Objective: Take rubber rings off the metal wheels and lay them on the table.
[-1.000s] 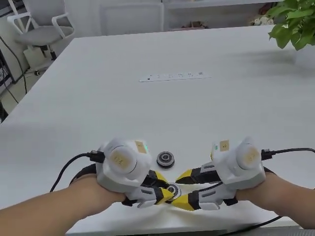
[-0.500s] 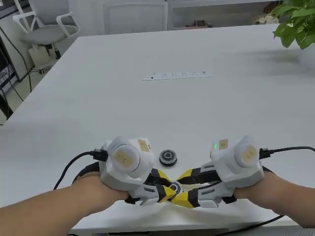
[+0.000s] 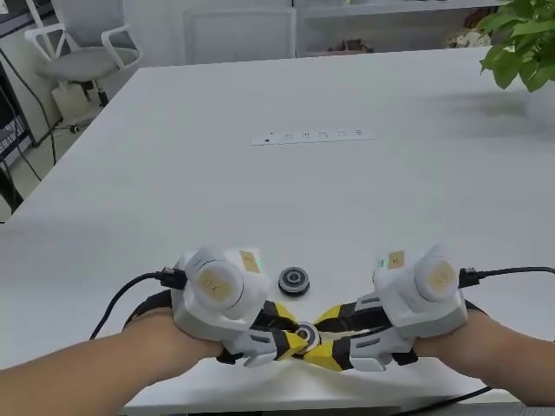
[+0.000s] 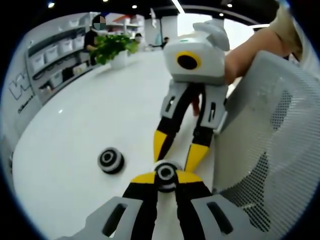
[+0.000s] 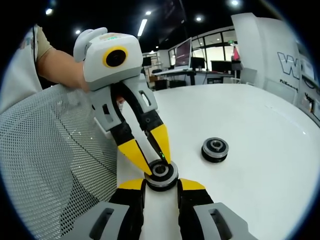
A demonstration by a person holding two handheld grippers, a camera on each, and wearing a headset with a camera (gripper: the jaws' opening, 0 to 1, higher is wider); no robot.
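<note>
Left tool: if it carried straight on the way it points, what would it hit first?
The left tool pinches the small wheel; just beyond, facing it, is the right tool, so probably that.

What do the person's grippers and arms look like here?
The left gripper and right gripper match: rounded white housings with a tan round disc, black jaws tipped yellow, a black cable trailing from each. The forearms are bare; a short beige sleeve shows at the upper arm.
</note>
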